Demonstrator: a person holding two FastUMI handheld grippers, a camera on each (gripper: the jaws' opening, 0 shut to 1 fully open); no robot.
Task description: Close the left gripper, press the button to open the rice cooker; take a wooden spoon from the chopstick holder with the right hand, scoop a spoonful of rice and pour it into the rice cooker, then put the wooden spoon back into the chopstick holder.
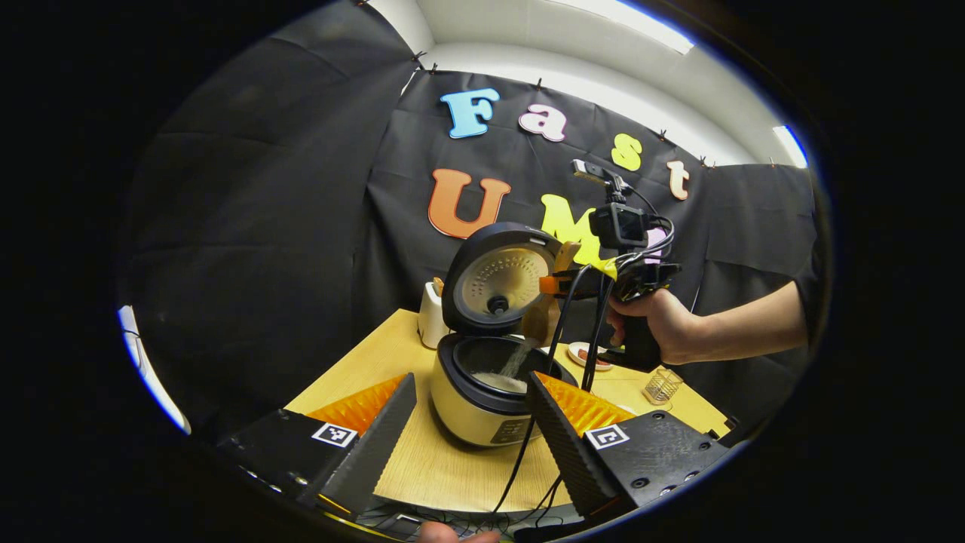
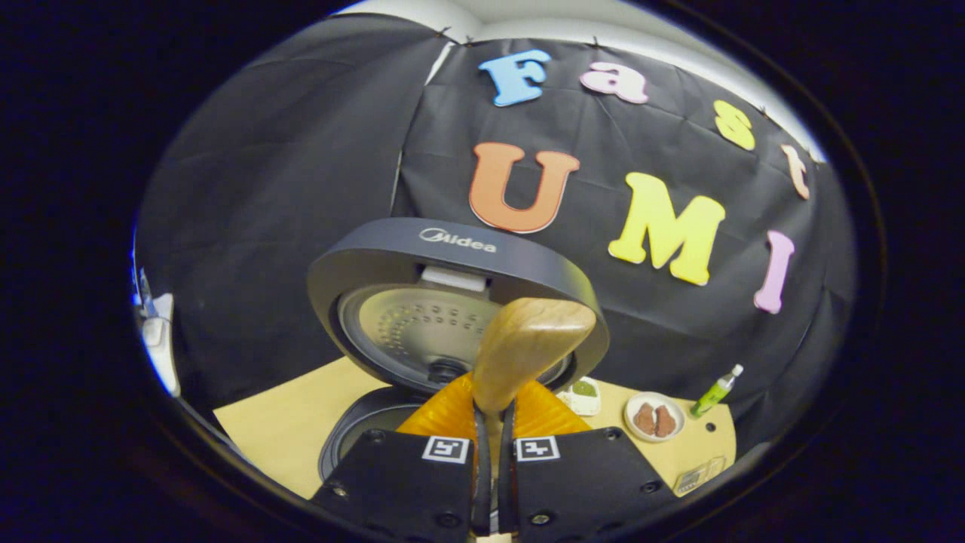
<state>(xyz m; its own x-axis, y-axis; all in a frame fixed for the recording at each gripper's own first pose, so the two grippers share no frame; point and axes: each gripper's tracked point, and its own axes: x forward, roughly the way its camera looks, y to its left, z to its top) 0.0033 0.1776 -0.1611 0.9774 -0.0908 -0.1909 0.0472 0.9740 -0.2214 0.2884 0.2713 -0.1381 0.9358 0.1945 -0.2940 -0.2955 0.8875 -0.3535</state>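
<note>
A: What is the right claw (image 2: 494, 422) doing?

B: Its two fingers are clamped together on the handle of the wooden spoon (image 2: 528, 343), whose bowl is tipped in front of the raised lid (image 2: 452, 256). From the left gripper view the spoon sits above the open rice cooker (image 1: 482, 407) — a stream of rice (image 1: 519, 358) falls from it into the inner pot.

A: And the left claw (image 1: 471, 422)?

B: Its fingers stand apart and hold nothing, hovering near the tabletop's front edge just short of the cooker.

A: How far along is the task?

B: The lid is up, the spoon taken and filled, and the pour looks underway. Left to do — return the spoon to the chopstick holder (image 1: 433, 317), a pale cup toward the tabletop's back-left corner, behind the cooker.

A: Containers?

B: The pot holds a pale mound of rice; a small plate (image 2: 654, 416) toward the right edge carries brownish pieces.
</note>
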